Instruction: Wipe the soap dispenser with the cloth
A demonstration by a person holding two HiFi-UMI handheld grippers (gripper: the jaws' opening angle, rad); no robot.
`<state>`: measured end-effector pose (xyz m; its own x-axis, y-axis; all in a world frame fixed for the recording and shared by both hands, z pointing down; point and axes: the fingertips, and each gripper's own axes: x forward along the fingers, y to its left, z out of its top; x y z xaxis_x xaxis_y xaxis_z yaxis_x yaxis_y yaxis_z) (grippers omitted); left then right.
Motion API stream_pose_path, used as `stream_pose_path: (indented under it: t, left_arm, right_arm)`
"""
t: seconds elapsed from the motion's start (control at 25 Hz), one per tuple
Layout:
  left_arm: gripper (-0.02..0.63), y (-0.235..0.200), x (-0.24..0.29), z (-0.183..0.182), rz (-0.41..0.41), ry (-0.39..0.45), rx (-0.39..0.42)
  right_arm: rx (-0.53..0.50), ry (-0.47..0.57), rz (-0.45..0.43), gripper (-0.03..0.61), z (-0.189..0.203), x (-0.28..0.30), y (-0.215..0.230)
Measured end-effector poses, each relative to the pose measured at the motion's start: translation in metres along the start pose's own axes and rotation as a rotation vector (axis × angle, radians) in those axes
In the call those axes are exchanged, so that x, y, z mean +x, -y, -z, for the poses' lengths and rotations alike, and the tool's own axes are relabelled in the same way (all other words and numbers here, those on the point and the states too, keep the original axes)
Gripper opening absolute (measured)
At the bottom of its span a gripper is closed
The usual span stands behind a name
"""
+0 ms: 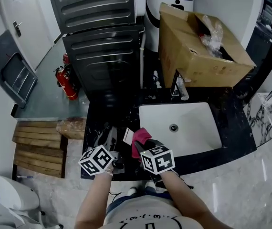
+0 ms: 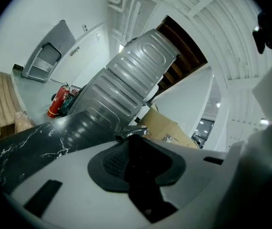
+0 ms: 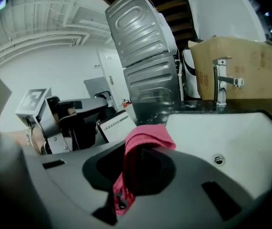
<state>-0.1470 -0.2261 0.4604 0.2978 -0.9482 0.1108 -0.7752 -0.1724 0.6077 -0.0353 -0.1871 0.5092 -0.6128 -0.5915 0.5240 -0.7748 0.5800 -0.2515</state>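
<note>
The soap dispenser (image 1: pixel 127 137) is a dark bottle with a white label, held over the counter's front edge. My left gripper (image 1: pixel 117 145) is shut on it. In the left gripper view its dark body (image 2: pixel 143 157) fills the gap between the jaws of my left gripper (image 2: pixel 143 168), with a metal spout above. The right gripper view shows the dispenser's label (image 3: pixel 111 126) at the left. My right gripper (image 1: pixel 143 146) is shut on a pink cloth (image 1: pixel 141 138), bunched just right of the dispenser. The cloth (image 3: pixel 148 138) hangs out of my right gripper (image 3: pixel 141 171).
A white sink (image 1: pixel 198 132) is set in the black marble counter (image 1: pixel 231 118), with a faucet (image 1: pixel 179 87) behind it. A cardboard box (image 1: pixel 193 56) stands at the back right, metal appliances (image 1: pixel 102 42) at the back left. A fire extinguisher (image 1: pixel 65 82) and wooden pallets (image 1: pixel 38 147) are on the floor to the left.
</note>
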Motion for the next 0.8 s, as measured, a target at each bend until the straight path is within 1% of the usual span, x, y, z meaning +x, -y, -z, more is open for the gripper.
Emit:
stream_pose_path:
  t: [0.12, 0.2, 0.32, 0.4, 0.44, 0.56, 0.64, 0.72, 0.8]
  left_arm:
    - [0.092, 0.001, 0.0, 0.0, 0.001, -0.004, 0.01]
    - [0.091, 0.002, 0.0, 0.001, 0.001, -0.004, 0.022]
    - [0.092, 0.002, 0.0, 0.001, -0.001, -0.008, 0.029]
    - [0.092, -0.002, -0.001, 0.0, -0.01, -0.006, 0.006]
    - [0.092, -0.006, -0.002, -0.001, -0.015, -0.003, -0.013]
    - [0.095, -0.014, -0.004, -0.002, -0.021, 0.01, -0.063]
    - [0.095, -0.014, -0.005, -0.003, -0.015, 0.019, -0.077]
    - [0.095, -0.014, -0.006, -0.002, -0.014, 0.02, -0.062]
    - [0.094, -0.009, -0.005, -0.001, -0.007, 0.016, -0.025]
  right_arm:
    - [-0.013, 0.097, -0.044, 0.049, -0.03, -0.003, -0.009]
    - [-0.03, 0.139, -0.081, 0.049, -0.05, 0.0, -0.018]
    - [-0.08, 0.144, -0.11, 0.049, -0.066, 0.01, -0.031]
    - [-0.108, 0.142, -0.112, 0.049, -0.068, 0.017, -0.033]
    - [-0.103, 0.144, -0.109, 0.049, -0.068, 0.02, -0.031]
    - [-0.06, 0.121, -0.048, 0.049, -0.06, 0.026, -0.012]
    - [-0.034, 0.09, -0.005, 0.049, -0.049, 0.028, 0.003]
    - [-0.019, 0.042, 0.032, 0.049, -0.037, 0.029, 0.017]
    - [-0.022, -0.02, 0.068, 0.049, -0.023, 0.028, 0.027]
